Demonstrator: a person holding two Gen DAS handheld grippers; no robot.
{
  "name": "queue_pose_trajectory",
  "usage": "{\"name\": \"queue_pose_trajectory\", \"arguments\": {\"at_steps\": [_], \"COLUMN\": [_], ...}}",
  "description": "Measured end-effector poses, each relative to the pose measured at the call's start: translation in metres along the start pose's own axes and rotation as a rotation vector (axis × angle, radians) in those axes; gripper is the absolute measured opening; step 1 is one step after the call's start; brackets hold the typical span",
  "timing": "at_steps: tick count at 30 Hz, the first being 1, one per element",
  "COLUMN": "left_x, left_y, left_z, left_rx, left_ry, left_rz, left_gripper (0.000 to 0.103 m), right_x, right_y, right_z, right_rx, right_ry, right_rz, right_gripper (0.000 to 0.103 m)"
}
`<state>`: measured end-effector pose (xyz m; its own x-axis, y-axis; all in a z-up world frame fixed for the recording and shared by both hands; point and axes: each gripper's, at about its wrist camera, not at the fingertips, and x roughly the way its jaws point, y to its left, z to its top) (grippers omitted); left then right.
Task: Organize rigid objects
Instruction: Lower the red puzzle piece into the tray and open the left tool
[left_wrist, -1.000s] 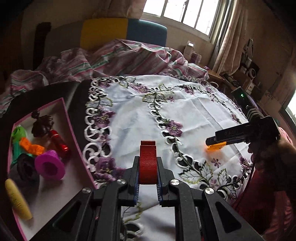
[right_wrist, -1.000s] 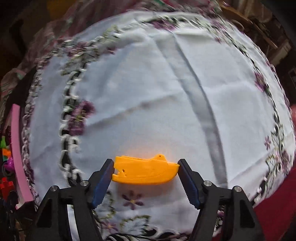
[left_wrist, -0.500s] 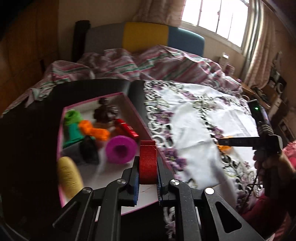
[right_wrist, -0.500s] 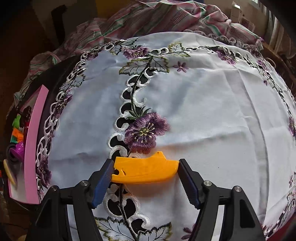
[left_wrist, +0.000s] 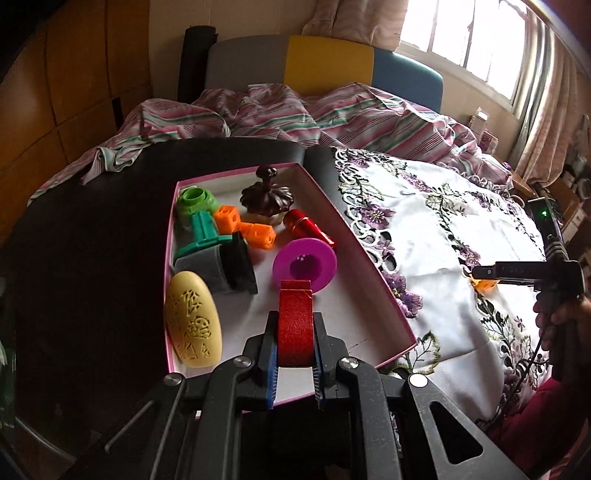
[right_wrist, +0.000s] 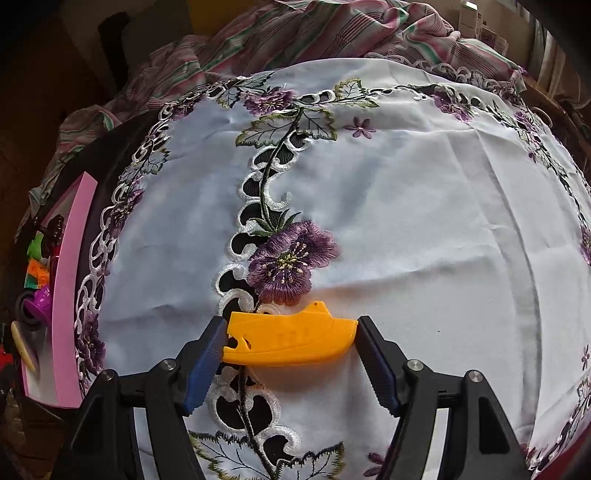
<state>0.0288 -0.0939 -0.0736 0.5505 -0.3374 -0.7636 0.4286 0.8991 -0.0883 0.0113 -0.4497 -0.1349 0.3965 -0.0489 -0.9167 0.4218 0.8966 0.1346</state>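
The left tool (left_wrist: 294, 345) has carried its red piece (left_wrist: 295, 321) from over the cloth (left_wrist: 443, 236) to over the box (left_wrist: 384, 291). The right tool (right_wrist: 290, 363), with the orange piece (right_wrist: 290, 338), has shifted toward 9 o'clock across the cloth.

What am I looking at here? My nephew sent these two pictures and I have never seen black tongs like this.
There is no robot. A person holds one pair of tongs in each hand, and a small camera on each looks forward along its fingers, so each picture is one hand's own view.

Left view: the left tongs are shut on a red block, over a pink box that already holds toys, among them a magenta ring and a yellow oval piece.

Right view: the right tongs clamp an orange boat-shaped toy by its ends, above the embroidered white tablecloth.
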Motion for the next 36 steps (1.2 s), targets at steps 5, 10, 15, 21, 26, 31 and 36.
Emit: {"name": "queue_pose_trajectory", "arguments": {"at_steps": [5,10,15,21,26,31,36], "left_x": [0.000,0.000,0.000,0.003,-0.001,-0.008,-0.006], "left_y": [0.003,0.006,0.008,0.011,0.024,0.049,0.059], "left_z": [-0.002,-0.003,-0.003,-0.006,-0.007,-0.008,-0.006], "left_rx": [-0.007,-0.019,-0.026,-0.036,-0.076,-0.157,-0.205], "left_ry": [0.003,0.009,0.013,0.028,0.022,0.020,0.026], "left_rz": [0.004,-0.001,0.002,-0.004,-0.020,-0.037,-0.072], "left_gripper": [0.015,0.015,0.015,0.015,0.015,0.015,0.015], "right_x": [0.000,0.000,-0.001,-0.001,-0.002,-0.002,-0.002], "right_y": [0.001,0.003,0.005,0.005,0.007,0.007,0.009], "right_z": [-0.001,0.000,0.000,0.000,0.000,0.000,0.001], "right_rx": [-0.008,-0.025,-0.043,-0.055,-0.063,-0.068,-0.078], "right_ry": [-0.007,-0.012,-0.017,-0.020,-0.022,-0.022,-0.023], "right_rz": [-0.008,-0.018,-0.028,-0.034,-0.040,-0.042,-0.045], "right_gripper": [0.072,0.072,0.072,0.072,0.072,0.072,0.072]}}
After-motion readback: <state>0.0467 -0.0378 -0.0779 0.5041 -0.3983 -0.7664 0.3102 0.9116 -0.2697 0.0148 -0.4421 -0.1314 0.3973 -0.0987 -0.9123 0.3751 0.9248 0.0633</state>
